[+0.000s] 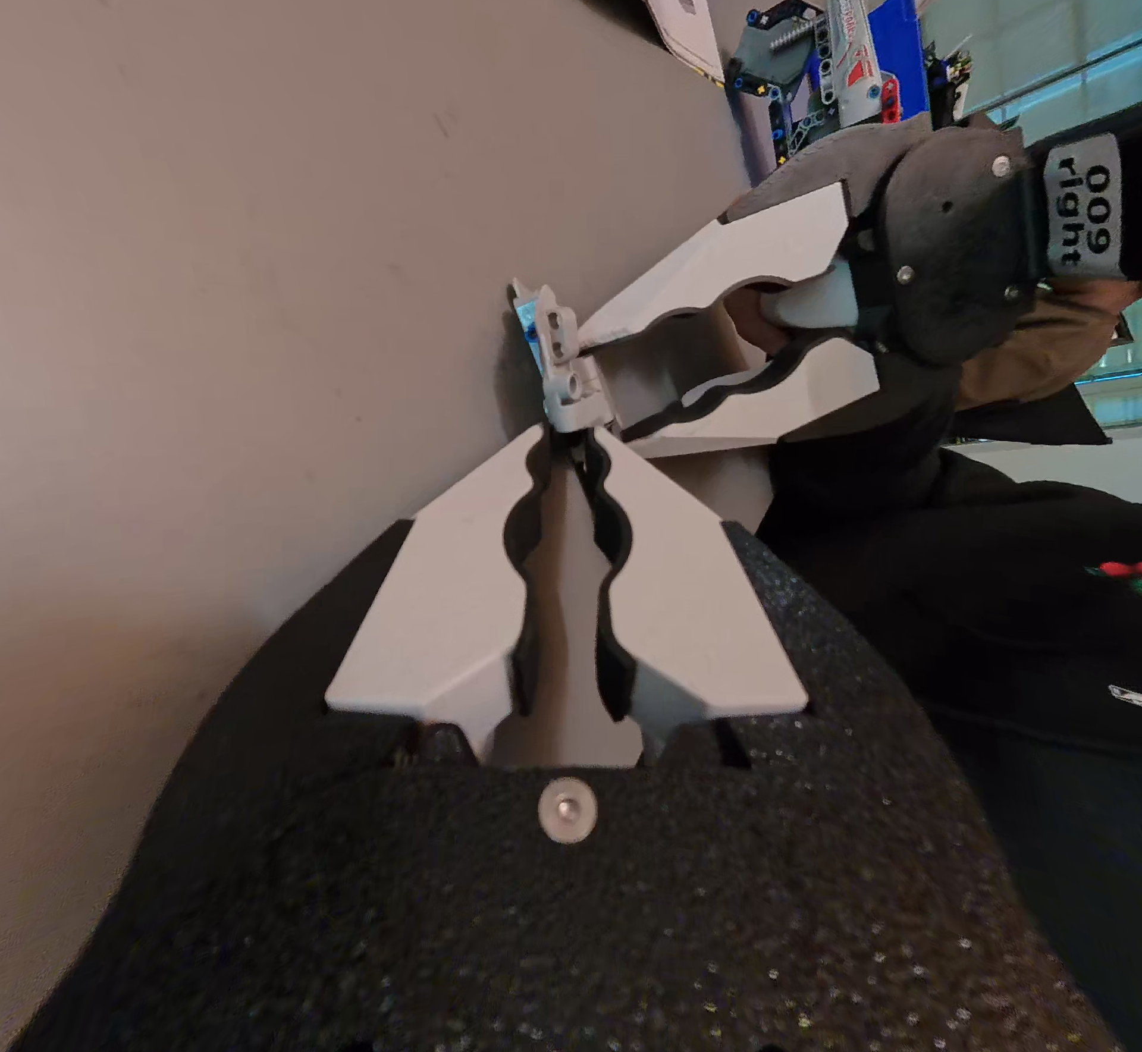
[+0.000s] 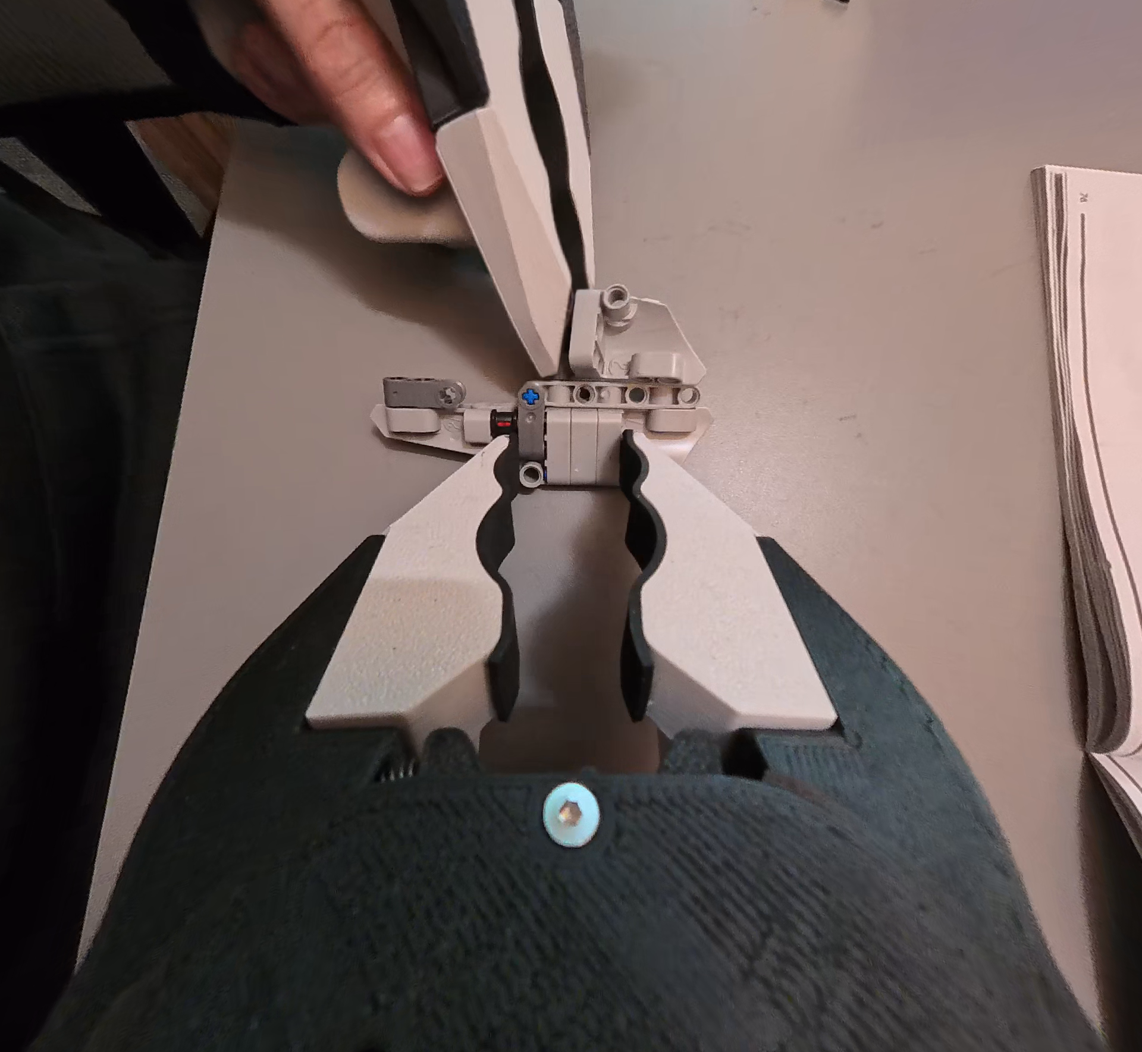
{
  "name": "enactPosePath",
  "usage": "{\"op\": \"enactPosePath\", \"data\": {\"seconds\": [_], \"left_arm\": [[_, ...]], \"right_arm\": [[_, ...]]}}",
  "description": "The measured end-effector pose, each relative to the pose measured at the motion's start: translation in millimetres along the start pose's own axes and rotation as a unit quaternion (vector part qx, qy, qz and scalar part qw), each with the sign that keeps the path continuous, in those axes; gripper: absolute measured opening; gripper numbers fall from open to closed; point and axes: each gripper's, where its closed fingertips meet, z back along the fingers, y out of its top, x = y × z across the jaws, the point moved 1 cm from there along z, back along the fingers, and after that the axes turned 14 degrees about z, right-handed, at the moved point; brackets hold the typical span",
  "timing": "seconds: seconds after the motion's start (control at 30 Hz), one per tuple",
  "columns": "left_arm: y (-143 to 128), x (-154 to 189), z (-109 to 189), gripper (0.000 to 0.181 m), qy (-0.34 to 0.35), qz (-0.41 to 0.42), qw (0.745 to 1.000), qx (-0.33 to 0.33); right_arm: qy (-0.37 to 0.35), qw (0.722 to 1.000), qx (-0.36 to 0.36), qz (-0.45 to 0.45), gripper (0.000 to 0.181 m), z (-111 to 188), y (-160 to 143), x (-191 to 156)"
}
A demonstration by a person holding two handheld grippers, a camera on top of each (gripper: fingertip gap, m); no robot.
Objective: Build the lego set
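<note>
A small light-grey Technic sub-assembly (image 2: 575, 435) is being held just above the tabletop (image 2: 834, 281), well apart from the larger blue-and-white model (image 1: 865, 52) standing at the table's far end.

The right gripper (image 2: 565, 454) is being kept partly closed; its fingers are clamped on the stacked grey block below the studless beam (image 2: 612, 394). The left gripper (image 1: 571, 435) is being held almost fully closed, its tips pinched on something thin and dark at the lower edge of the angled panel piece (image 2: 636, 336); exactly what is pinched cannot be told.

A joining step is judged to be under way, the panel being pressed onto the beam.

Risks noted:
- Panel being gripped at its very edge; slippage likely if the push is off-axis.
- Loosely hanging dark-grey liftarm (image 2: 423, 393) may be swung or knocked off.
- Pins being misaligned with holes; forcing could split the assembly.
- Instruction booklet (image 2: 1094, 435) lying near.
</note>
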Motion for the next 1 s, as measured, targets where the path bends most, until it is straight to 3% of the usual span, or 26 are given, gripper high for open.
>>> {"op": "enactPosePath", "data": {"seconds": [0.53, 0.73, 1.0], "left_arm": [[-1.3, 0.9, 0.9, 0.004, -0.043, 0.072, 0.995, 0.047], [-0.9, 1.3, 0.7, 0.004, -0.002, 0.004, 0.999, 0.049], [0.1, 1.3, 1.1, 0.003, -0.034, 0.036, 0.997, 0.060]], "right_arm": [[-0.002, 1.000, -0.002, 0.004, 0.032, -0.5, 0.5, -0.7], [-0.002, 1.000, -0.003, 0.007, 0.032, -0.4, 0.2, -0.4], [-0.004, 1.000, -0.004, 0.008, 0.032, -0.7, 0.2, 0.3]]}}
